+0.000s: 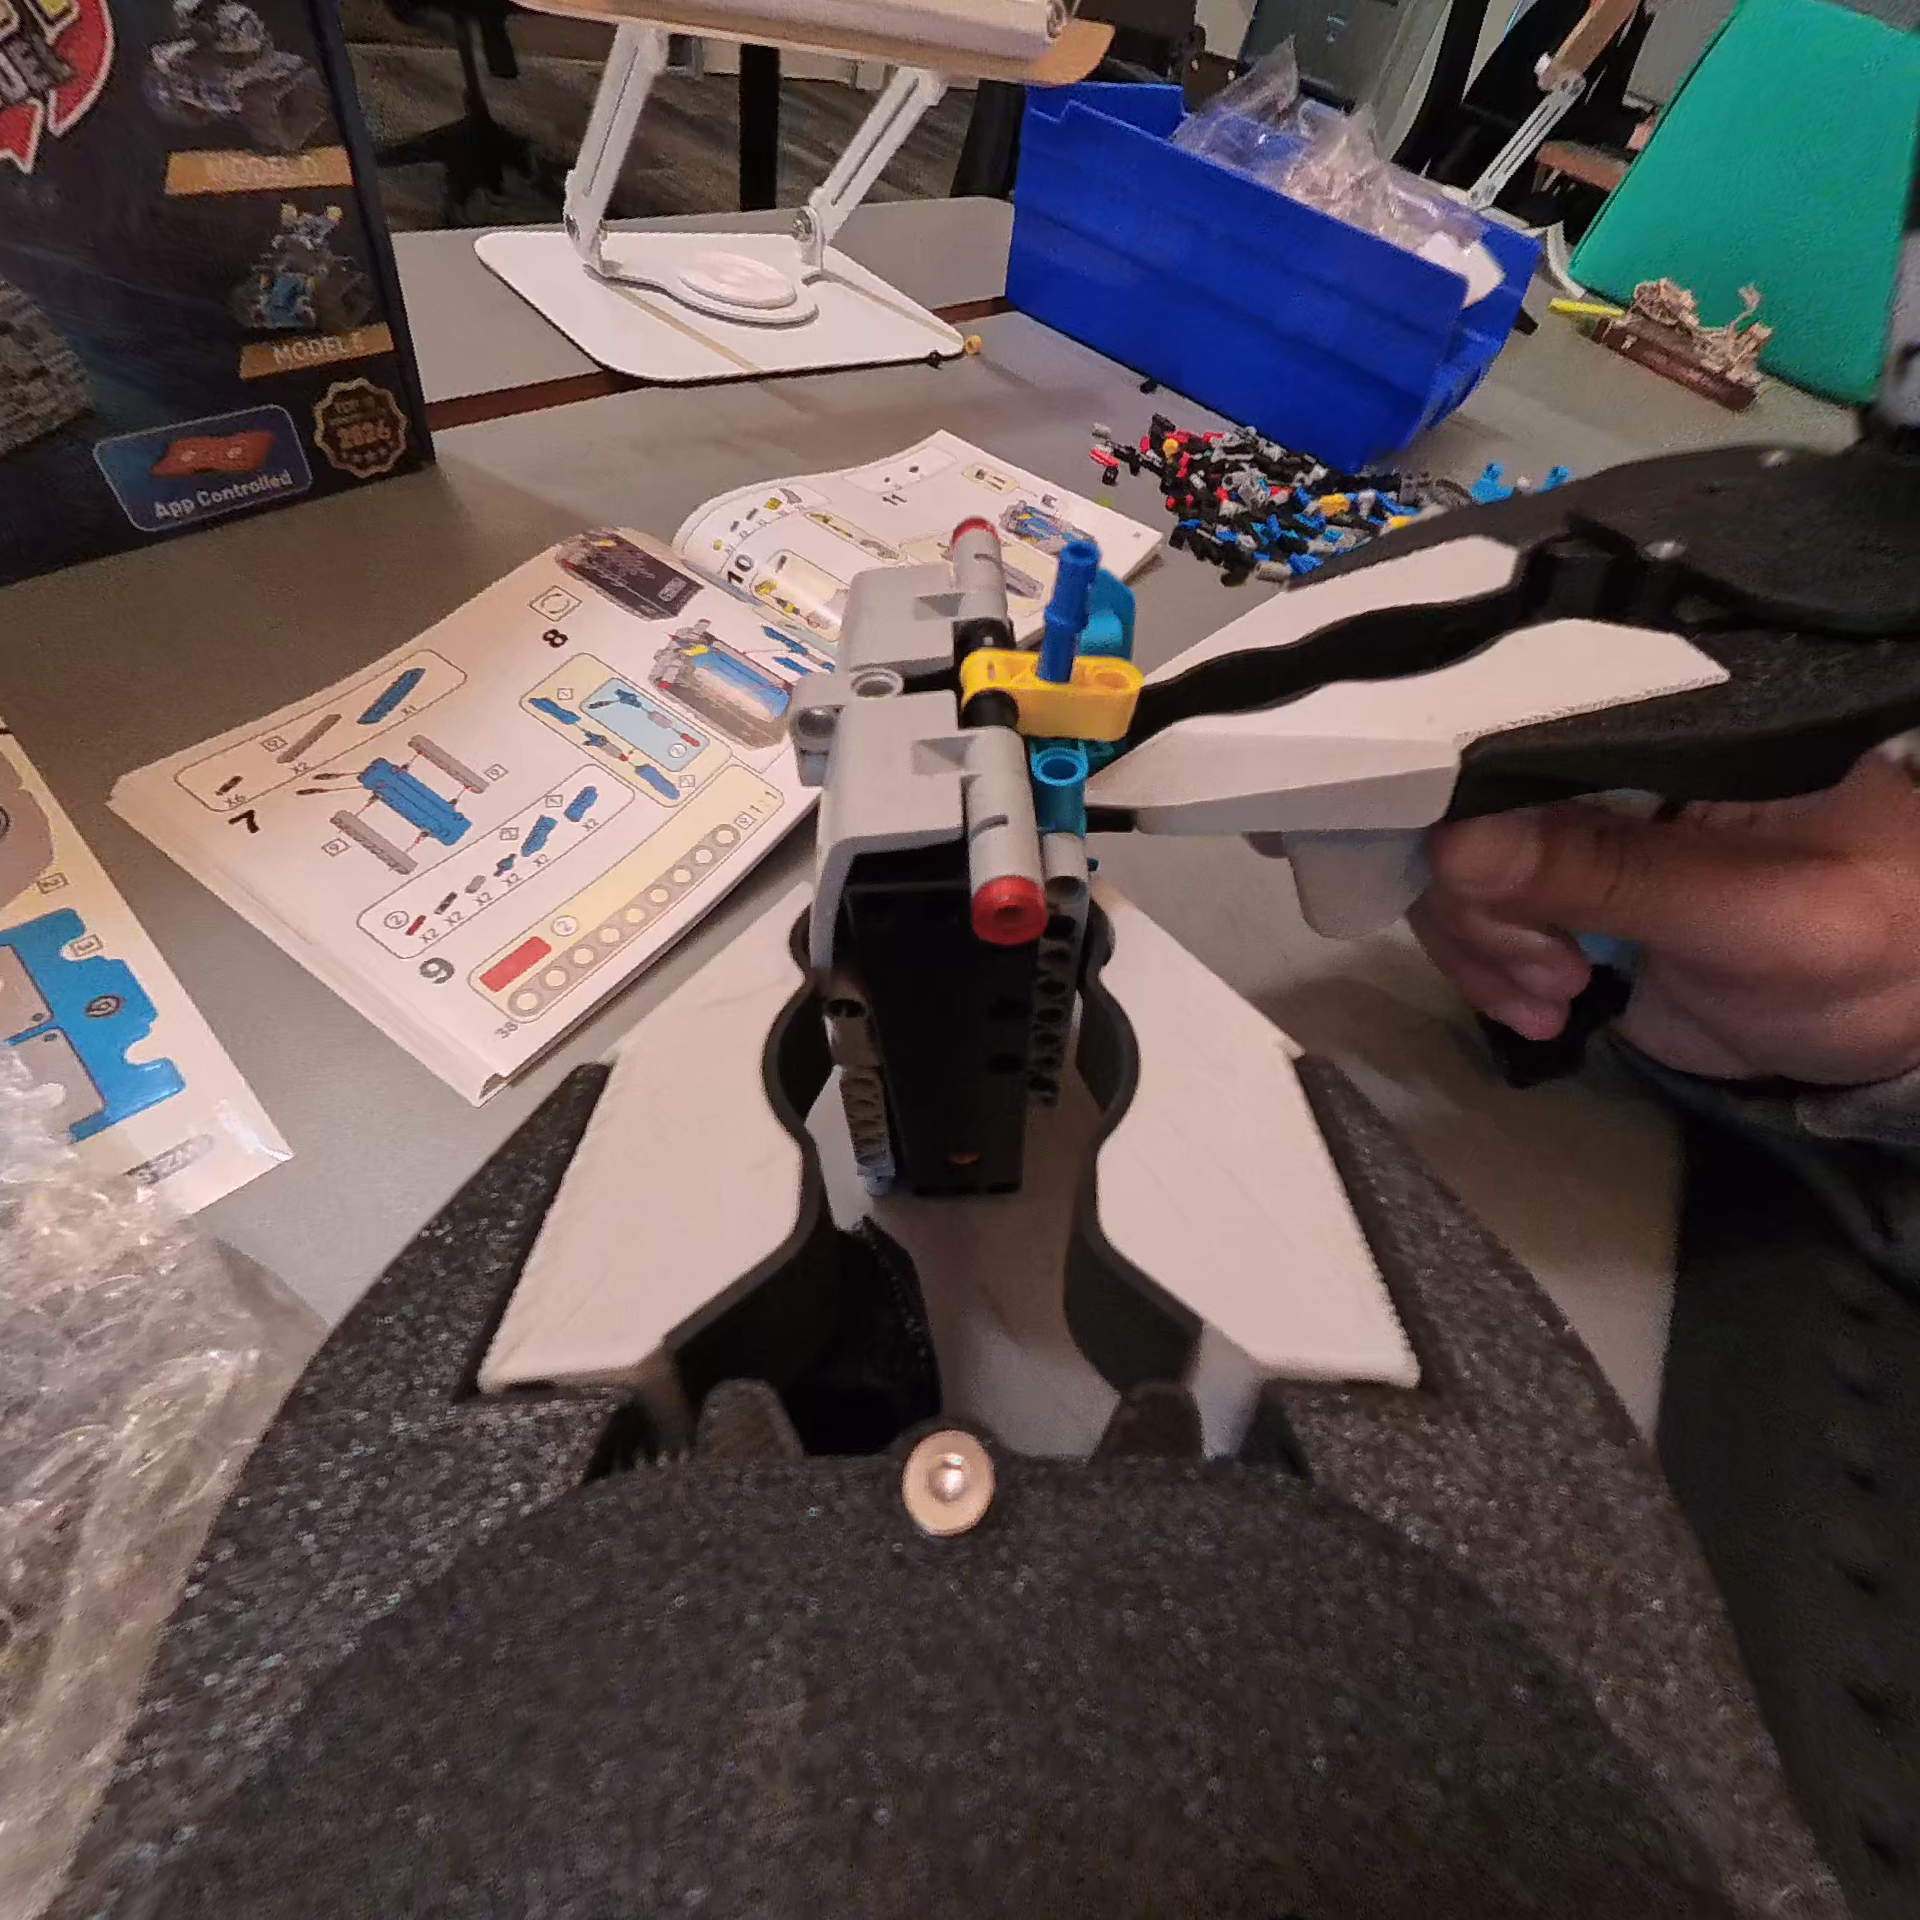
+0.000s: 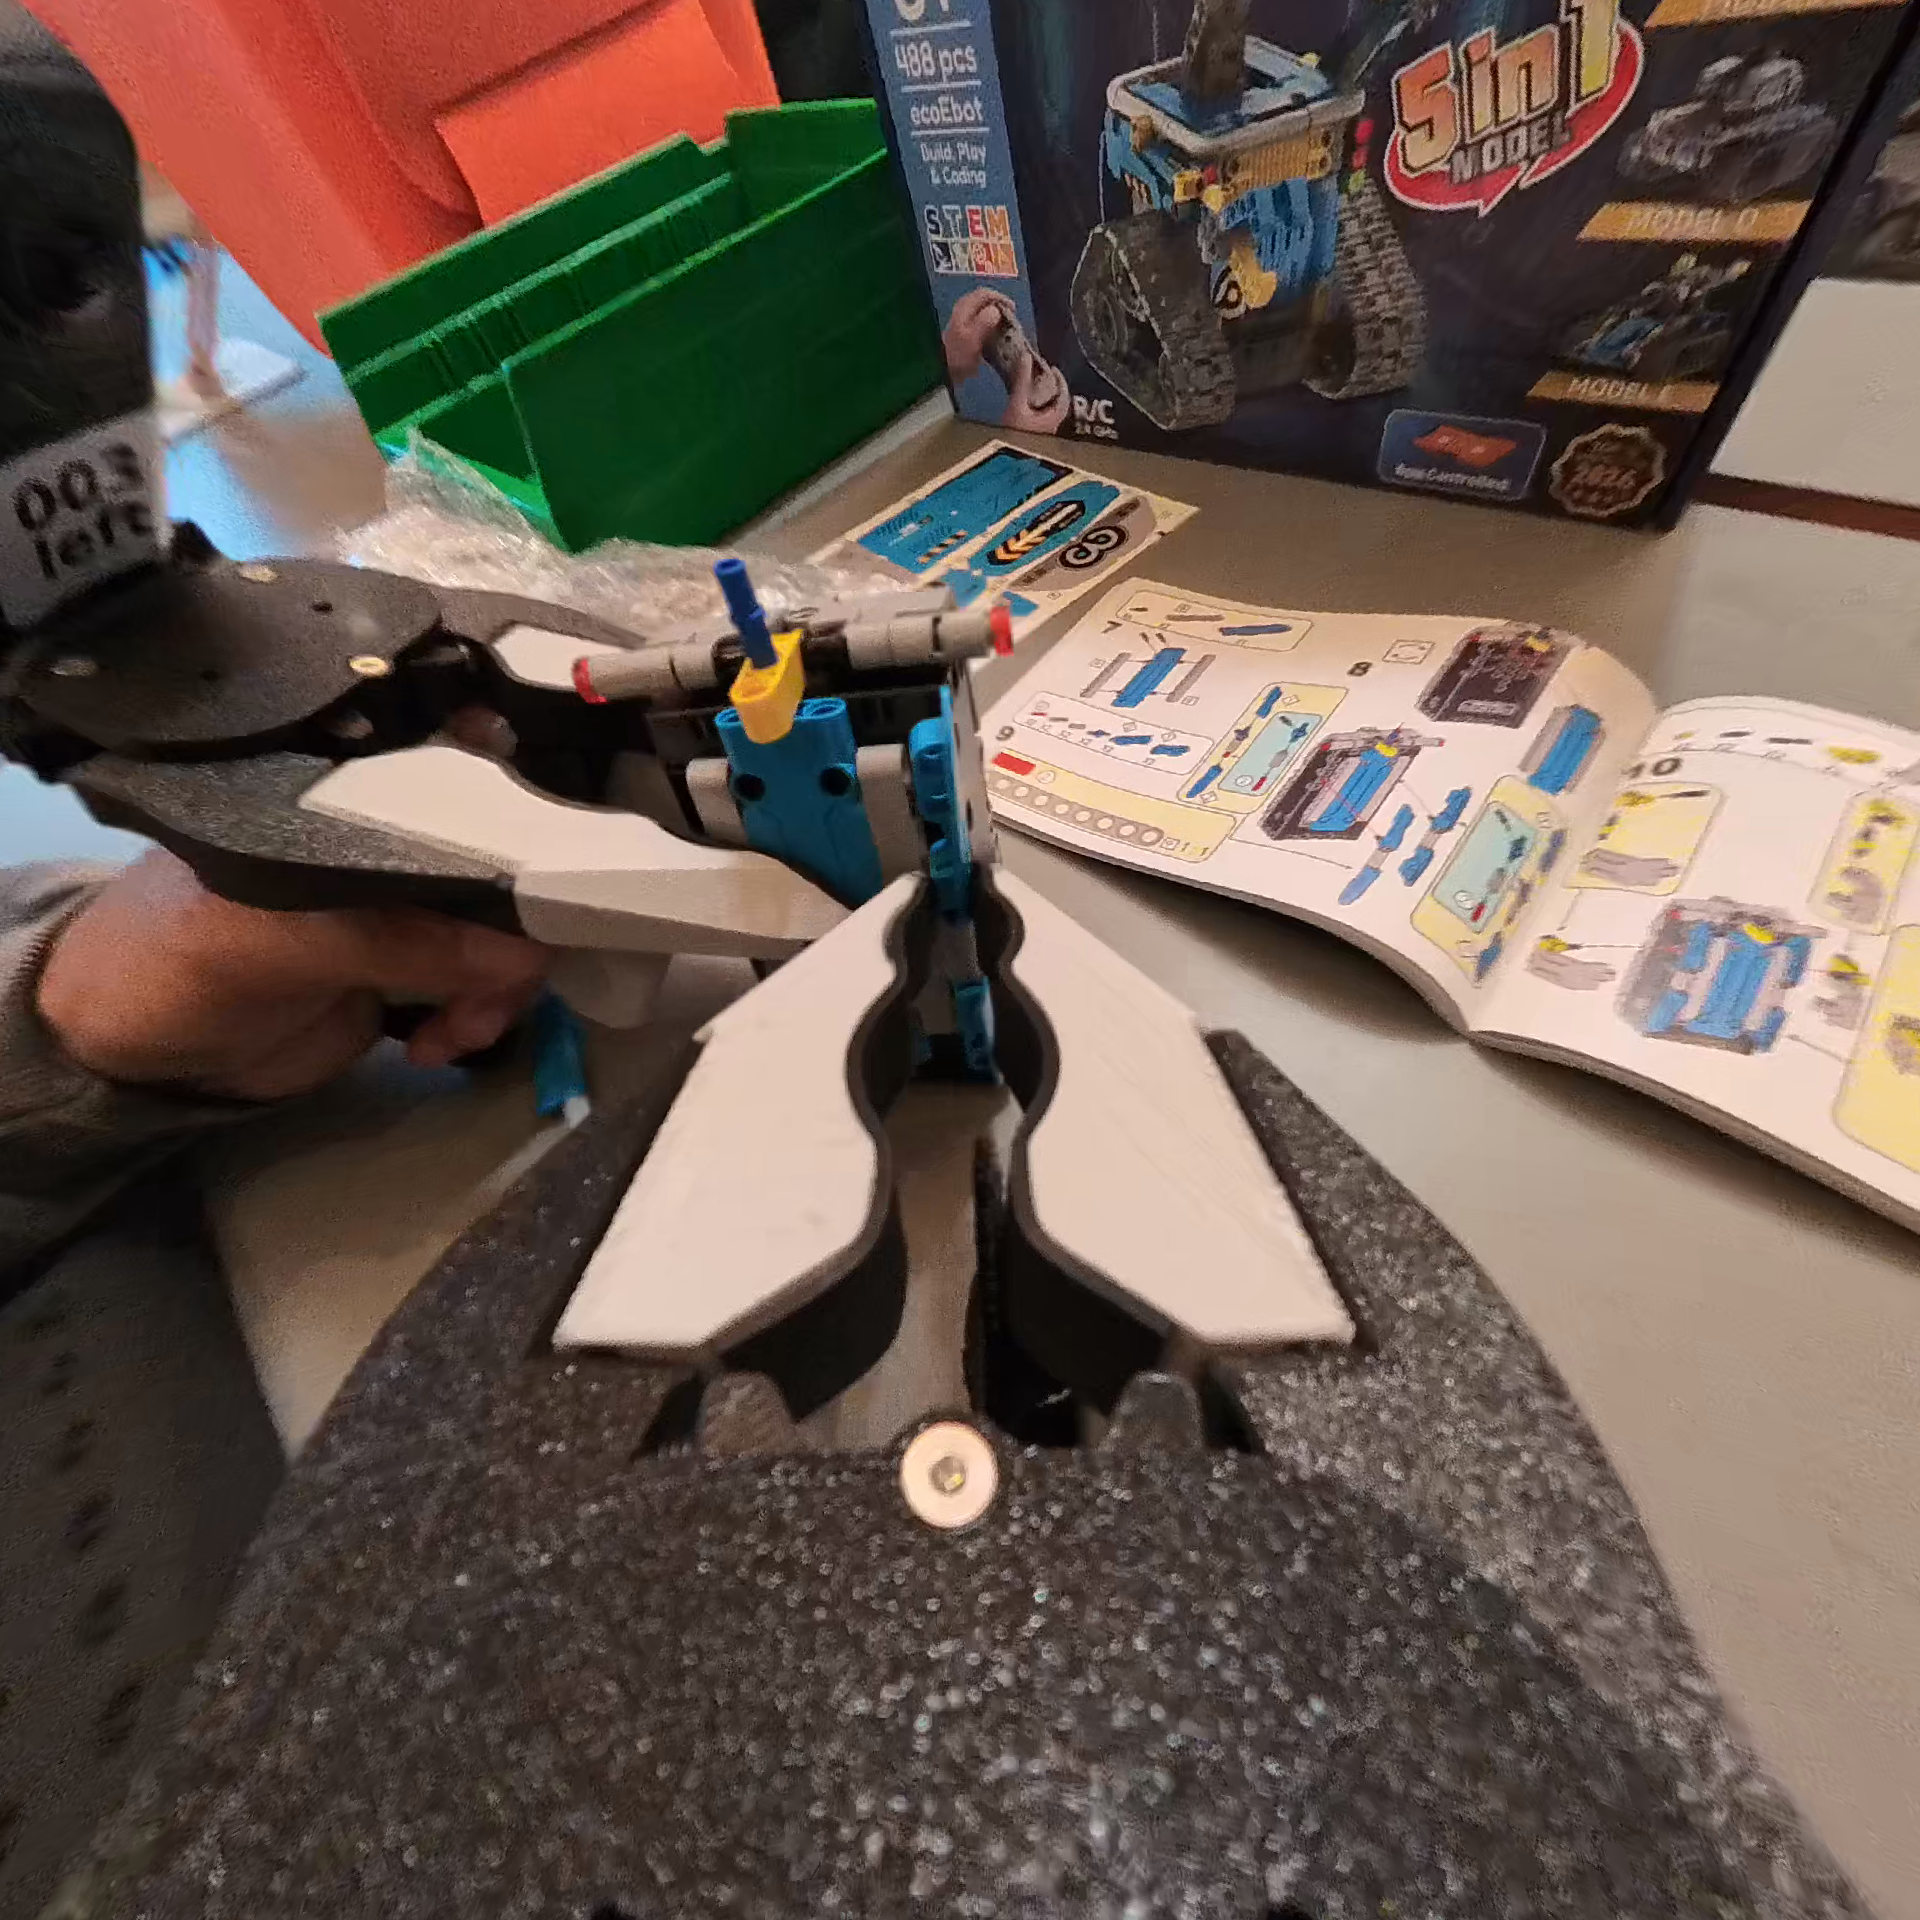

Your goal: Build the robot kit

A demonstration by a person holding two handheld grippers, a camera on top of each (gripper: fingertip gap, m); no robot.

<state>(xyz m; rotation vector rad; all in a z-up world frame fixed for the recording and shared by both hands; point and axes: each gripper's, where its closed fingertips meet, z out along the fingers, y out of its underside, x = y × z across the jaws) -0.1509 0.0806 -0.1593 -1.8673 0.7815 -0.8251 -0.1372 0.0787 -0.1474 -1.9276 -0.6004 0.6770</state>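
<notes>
Left gripper [image 1: 951, 935]: its two white fingers are closed a good way and squeeze the brick model [image 1: 935, 862] between them, down at its black lower part.
Right gripper [image 2: 951, 894]: its fingers are almost together and pinch a thin blue edge of the same model from the side.
Brick model: it sits between both grippers, just above the grey table [image 1: 1247, 935]. It is grey, black and blue. In the left wrist view its long side runs away from the camera.
Grey rod [image 1: 987, 727]: it has red ends and lies along the top of the model, the same way as the long side.
Blue pin [image 1: 1070, 608]: it sticks up through a yellow piece [image 1: 1060, 691] on top of the model.
Booklet [image 1: 468, 810]: it lies open on the table behind the model and shows building steps with pictures and numbers.
Sticker sheet [image 2: 1018, 525]: it is blue and lies flat past the booklet.
Loose pieces [image 1: 1268, 494]: a pile of small black, red and blue bits lies on the table, beside the blue bin.
Blue bin [image 1: 1247, 281]: it holds clear plastic bags [image 1: 1309, 156].
Green bin [image 2: 644, 332]: I cannot tell what is inside.
Toy box [image 2: 1403, 239]: it stands farthest back, dark, with printed words and a robot picture.
</notes>
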